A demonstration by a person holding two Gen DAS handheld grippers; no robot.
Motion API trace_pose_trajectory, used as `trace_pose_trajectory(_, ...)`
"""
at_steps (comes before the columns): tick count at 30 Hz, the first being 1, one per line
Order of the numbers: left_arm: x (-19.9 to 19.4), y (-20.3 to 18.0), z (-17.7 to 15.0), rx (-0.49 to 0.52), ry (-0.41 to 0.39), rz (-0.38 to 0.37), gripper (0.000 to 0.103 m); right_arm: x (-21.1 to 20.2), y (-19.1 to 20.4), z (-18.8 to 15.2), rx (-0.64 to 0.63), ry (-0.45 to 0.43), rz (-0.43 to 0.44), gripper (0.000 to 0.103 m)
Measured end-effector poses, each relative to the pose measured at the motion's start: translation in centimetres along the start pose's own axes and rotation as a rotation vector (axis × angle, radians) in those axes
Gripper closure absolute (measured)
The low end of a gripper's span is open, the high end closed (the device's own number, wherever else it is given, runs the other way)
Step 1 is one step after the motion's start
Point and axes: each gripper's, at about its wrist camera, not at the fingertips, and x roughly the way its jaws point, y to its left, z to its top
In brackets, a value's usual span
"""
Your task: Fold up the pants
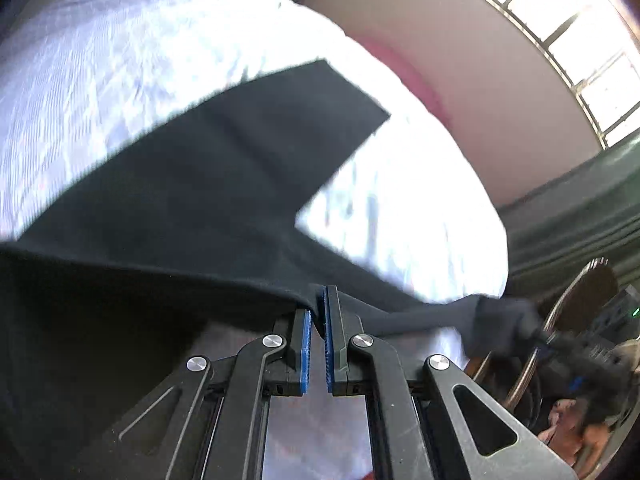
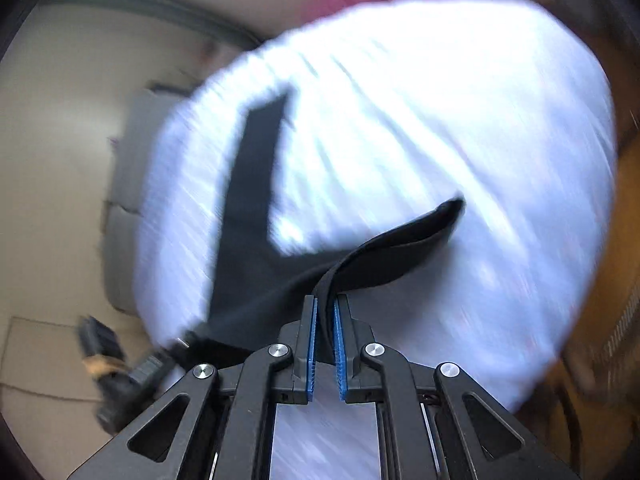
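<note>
Black pants (image 1: 208,184) lie partly on a white bed sheet (image 1: 120,60), one leg stretching away across it. My left gripper (image 1: 318,300) is shut on the near edge of the pants and holds it lifted. In the right wrist view the pants (image 2: 248,216) show one leg lying flat and another part (image 2: 404,240) raised. My right gripper (image 2: 325,308) is shut on a bunched fold of the pants. The right gripper also shows in the left wrist view (image 1: 504,320), holding the same stretched edge. The left gripper shows blurred in the right wrist view (image 2: 188,340).
The white sheet (image 2: 440,120) covers a bed with a pink edge (image 1: 416,76). A window (image 1: 580,40) is at the upper right. A round wooden chair (image 1: 580,300) stands right of the bed. A beige floor (image 2: 48,160) and a grey mat (image 2: 132,152) lie left.
</note>
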Motion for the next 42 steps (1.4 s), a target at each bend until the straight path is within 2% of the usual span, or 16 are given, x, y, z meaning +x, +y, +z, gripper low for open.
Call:
trace_pose_trajectory(4, -0.1, -0.2, 5.3, 0.01, -0.043, 0.012, 0.096, 2.5, 4.6, 8.3, -0.087, -0.073, 0.058, 0.093)
trace_pose_trajectory(10, 3.2, 2.2, 13.3, -0.005, -0.045, 0.067, 0.096, 9.8, 10.0, 17.5, -0.19, -0.063, 0.081, 0.093)
trace_pose_trajectory(14, 7.6, 5.2, 19.3, -0.079, 0.024, 0.127, 0.095, 15.4, 12.6, 21.8, -0.213, -0.03, 0.058, 0.093)
trace_pose_trajectory(19, 11.5, 8.1, 22.0, -0.178, 0.147, 0.152, 0.091, 21.2, 14.1, 24.9, -0.243, 0.02, -0.007, 0.093)
trace_pose_trajectory(20, 11.9, 8.5, 22.3, -0.194, 0.166, 0.153, 0.085, 22.1, 14.1, 25.3, -0.231, 0.033, -0.026, 0.09)
trace_pose_trajectory(21, 12.0, 8.8, 22.6, -0.197, 0.163, 0.15, 0.068, 22.2, 14.2, 25.6, -0.219, 0.03, -0.044, 0.09)
trace_pose_trajectory(22, 11.5, 8.8, 23.1, -0.185, 0.124, 0.155, 0.056, 22.4, 14.5, 26.1, -0.216, 0.016, -0.061, 0.086)
trace_pose_trajectory(23, 10.6, 8.4, 23.6, -0.16, 0.063, 0.177, 0.038, 22.3, 14.7, 26.4, -0.229, 0.001, -0.069, 0.073)
trace_pose_trajectory(24, 9.9, 8.1, 24.1, -0.142, 0.021, 0.191, 0.03, 21.9, 15.0, 26.7, -0.244, -0.027, -0.073, 0.059)
trace_pose_trajectory(27, 7.7, 6.9, 25.6, -0.099, -0.053, 0.169, 0.029, 20.5, 14.7, 27.0, -0.276, -0.069, -0.105, 0.057)
trace_pose_trajectory(30, 6.1, 5.3, 25.6, -0.013, -0.098, 0.186, 0.029, 19.0, 14.0, 26.9, -0.281, -0.061, -0.131, 0.057)
trace_pose_trajectory(34, 3.9, 3.2, 23.4, 0.091, -0.128, 0.208, 0.029, 16.7, 13.4, 25.4, -0.313, -0.046, -0.15, 0.056)
trace_pose_trajectory(38, 1.4, 1.8, 18.9, 0.119, -0.133, 0.205, 0.029, 14.3, 13.9, 21.8, -0.421, 0.001, -0.156, 0.047)
trace_pose_trajectory(42, -2.0, 0.4, 12.3, 0.087, -0.135, 0.236, 0.027, 11.8, 14.8, 16.6, -0.58, 0.075, -0.164, 0.041)
